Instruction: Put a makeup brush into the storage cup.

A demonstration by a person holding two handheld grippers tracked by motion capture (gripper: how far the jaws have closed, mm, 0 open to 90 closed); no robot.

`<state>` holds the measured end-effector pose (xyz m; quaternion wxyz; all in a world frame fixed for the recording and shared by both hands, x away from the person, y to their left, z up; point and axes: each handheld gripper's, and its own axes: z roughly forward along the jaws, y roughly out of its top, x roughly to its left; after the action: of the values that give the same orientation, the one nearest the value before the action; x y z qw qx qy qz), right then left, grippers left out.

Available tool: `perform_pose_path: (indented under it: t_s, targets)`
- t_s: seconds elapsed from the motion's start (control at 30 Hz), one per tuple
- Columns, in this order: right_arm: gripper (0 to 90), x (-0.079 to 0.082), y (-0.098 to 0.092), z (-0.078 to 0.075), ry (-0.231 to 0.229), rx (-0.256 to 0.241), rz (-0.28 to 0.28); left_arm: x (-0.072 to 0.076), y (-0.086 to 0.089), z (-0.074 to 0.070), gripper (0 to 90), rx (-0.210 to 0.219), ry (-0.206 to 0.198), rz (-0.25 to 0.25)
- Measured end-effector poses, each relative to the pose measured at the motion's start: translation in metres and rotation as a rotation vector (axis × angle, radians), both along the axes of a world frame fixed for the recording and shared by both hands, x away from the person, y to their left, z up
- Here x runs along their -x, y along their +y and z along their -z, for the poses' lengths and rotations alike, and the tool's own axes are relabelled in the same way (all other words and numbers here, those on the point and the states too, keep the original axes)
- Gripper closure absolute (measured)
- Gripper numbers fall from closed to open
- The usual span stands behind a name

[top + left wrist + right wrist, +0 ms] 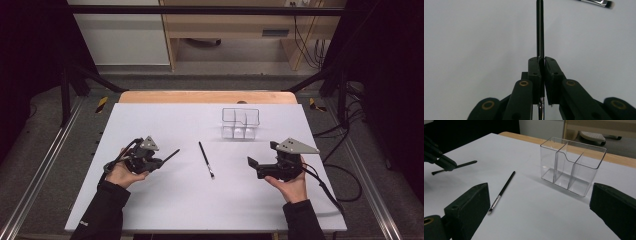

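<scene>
Surface: white table (165, 200), wooden edge beyond.
Left gripper (541, 72): your jaws pinch a thin brush (539, 30) near its ferrule.
Right gripper (541, 215): jaws wide, empty.
Second brush (205, 159): lies between your hands.
Organizer (571, 165): clear, light, upright beyond the brushes.
Risk: your long handle may swing and tip the organizer.

Brush (206, 160) lies on table (150, 200) at frame centre; organiser (240, 123) stands above and right of it; second brush (170, 156) lies to its left, clamped in left gripper (159, 162).

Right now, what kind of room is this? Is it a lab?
Probably a lab or workshop set up for recording. A white table sits inside a dark metal frame, cables hang at the back, and a person's hands hold the left gripper and right gripper.
</scene>
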<state>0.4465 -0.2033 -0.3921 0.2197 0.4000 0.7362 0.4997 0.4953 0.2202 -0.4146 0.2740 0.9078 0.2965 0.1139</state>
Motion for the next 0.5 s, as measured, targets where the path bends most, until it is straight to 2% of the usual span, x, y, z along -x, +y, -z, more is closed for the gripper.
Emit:
perform_pose_path:
  t_s: [0.5]
  targets:
    - [3.4,0.001,0.013,0.001,0.010,0.055,-0.037,0.025,-0.017,-0.002,83.3,0.053,-0.034,0.102]
